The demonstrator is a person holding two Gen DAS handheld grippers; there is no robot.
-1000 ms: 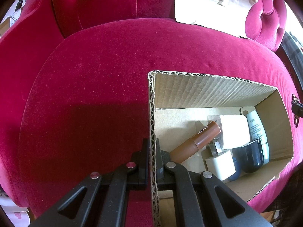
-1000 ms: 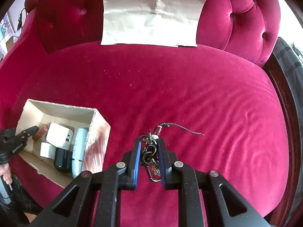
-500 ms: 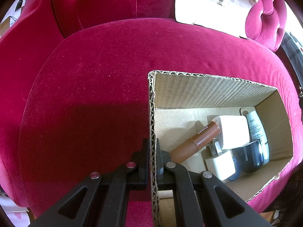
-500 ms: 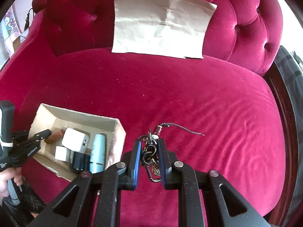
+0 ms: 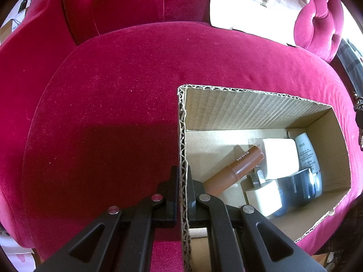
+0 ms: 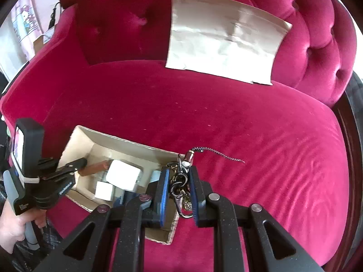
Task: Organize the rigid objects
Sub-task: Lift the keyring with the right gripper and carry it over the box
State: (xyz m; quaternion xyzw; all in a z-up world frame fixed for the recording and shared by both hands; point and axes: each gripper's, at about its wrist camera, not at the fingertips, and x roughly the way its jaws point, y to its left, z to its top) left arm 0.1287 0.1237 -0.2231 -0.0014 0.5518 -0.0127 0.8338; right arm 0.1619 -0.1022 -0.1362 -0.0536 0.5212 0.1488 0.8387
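A crimson velvet sofa fills both views, its tufted back across the top of each frame. A creased sheet of pale paper leans against that back, upper centre in the right wrist view and upper right in the left wrist view.

An open cardboard box sits on the seat cushion, lower right in the left wrist view and lower left in the right wrist view. Inside it lie a large white charger block, a pale blue bottle against the right wall, a dark rounded item, a brown tube lying diagonally, and a small white plug adapter in the near corner.

The left gripper, bottom centre of its view, has its fingers pressed together on the box's left wall, one finger outside and one inside. A person's hand holds that gripper's handle at the lower left of the right wrist view.

The right gripper pinches a bunch of keys between its blue-padded fingers, hanging at the box's right edge, low in the centre of the frame. A thin braided cord trails from the bunch to the right.
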